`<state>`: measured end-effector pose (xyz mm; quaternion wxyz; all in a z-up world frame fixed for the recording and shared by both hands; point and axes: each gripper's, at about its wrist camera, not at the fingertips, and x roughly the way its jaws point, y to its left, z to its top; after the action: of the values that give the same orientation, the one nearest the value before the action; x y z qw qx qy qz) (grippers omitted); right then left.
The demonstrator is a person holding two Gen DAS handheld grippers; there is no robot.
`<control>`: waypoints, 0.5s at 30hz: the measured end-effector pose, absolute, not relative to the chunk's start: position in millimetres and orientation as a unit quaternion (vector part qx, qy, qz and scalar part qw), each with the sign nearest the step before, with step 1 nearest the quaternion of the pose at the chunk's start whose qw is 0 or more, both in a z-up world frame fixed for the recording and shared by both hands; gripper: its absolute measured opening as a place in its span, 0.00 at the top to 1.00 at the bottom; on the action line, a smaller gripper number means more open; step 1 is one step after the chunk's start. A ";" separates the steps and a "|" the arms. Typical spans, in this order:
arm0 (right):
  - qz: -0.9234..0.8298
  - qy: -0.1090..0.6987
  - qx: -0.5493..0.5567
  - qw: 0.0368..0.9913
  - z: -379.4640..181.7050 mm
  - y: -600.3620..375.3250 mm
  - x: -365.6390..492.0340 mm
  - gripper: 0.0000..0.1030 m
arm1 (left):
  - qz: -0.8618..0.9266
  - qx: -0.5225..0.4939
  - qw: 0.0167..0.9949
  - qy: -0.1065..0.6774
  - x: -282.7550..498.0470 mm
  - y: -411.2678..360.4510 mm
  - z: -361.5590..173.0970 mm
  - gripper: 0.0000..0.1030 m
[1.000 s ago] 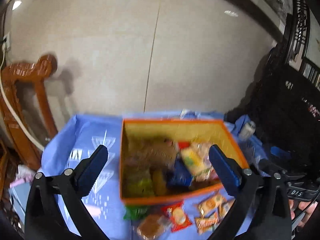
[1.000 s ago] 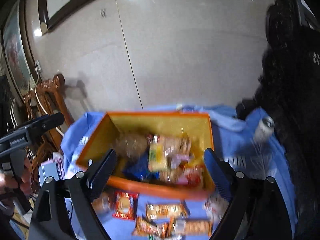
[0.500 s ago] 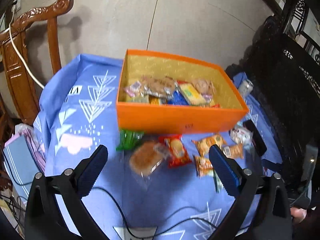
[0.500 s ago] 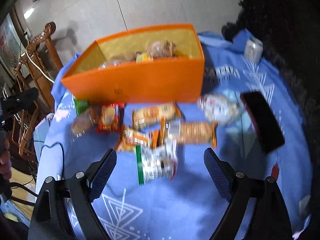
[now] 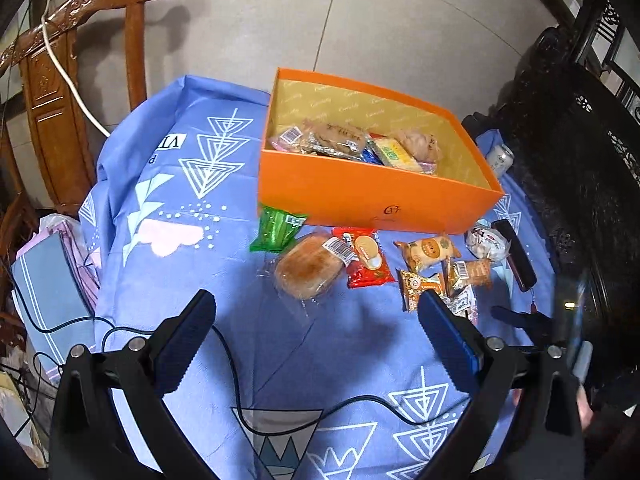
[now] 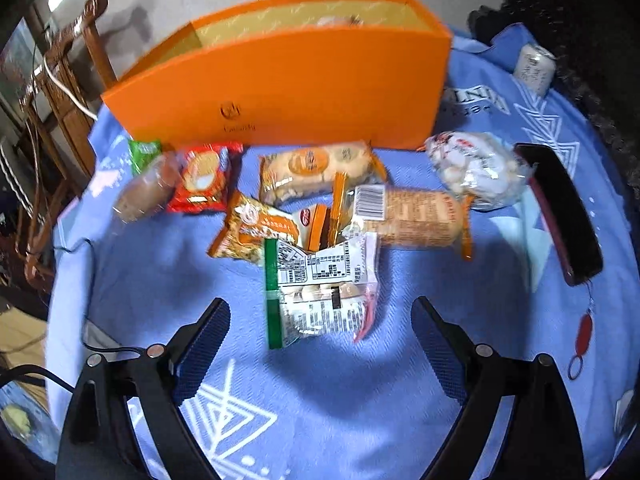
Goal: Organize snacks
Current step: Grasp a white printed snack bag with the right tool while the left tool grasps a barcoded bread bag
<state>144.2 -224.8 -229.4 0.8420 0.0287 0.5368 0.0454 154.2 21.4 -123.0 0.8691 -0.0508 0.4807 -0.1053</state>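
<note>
You have an orange box (image 5: 372, 196) with a gold-patterned lining at twelve o'clock on a blue cloth (image 5: 224, 264) printed with white triangles. At nine o'clock lies a green packet (image 5: 274, 230), beside it a red one (image 5: 366, 258).

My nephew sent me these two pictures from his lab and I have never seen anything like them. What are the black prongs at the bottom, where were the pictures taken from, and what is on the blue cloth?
The black prongs are two-finger grippers that a person holds, one in each hand; there is no robot arm. Each carries a wide-angle camera looking forward along its fingers, hence the curved pictures. One view shows the left gripper, the other the right gripper. Both are open and hold nothing.

On the blue patterned tablecloth stands an open orange cardboard box with some wrapped snacks already inside. In front of it lie loose snacks: a green packet, a wrapped brown bun, a red biscuit packet, several orange packets and a clear bag with a green edge, which lies nearest the right gripper. A dark phone and a small can lie to the right.
</note>
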 end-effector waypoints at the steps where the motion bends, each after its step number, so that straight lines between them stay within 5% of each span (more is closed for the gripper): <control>1: 0.044 0.540 0.025 0.840 -233.8 -224.0 147.1 0.10 | -0.104 -0.049 0.870 0.480 153.3 22.8 -122.3 0.04; 5: 0.035 0.550 0.028 0.834 -249.2 -227.6 155.4 0.11 | -0.097 -0.046 0.869 0.484 151.7 26.3 -123.2 0.04; 7: 0.034 0.553 0.028 0.832 -253.2 -229.2 155.3 0.19 | -0.094 -0.047 0.868 0.485 151.4 28.6 -124.1 0.04; 11: 0.028 0.544 0.024 0.838 -250.5 -233.3 149.7 0.51 | -0.091 -0.047 0.865 0.491 153.6 29.3 -127.8 0.04; 15: 0.028 0.539 0.032 0.841 -242.6 -238.7 140.5 0.53 | -0.100 -0.041 0.863 0.493 157.5 22.8 -134.2 0.04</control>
<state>140.5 -238.7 -242.6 0.8410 0.0324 0.5394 0.0276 157.5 22.8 -134.2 0.8634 -0.0409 0.4928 -0.1002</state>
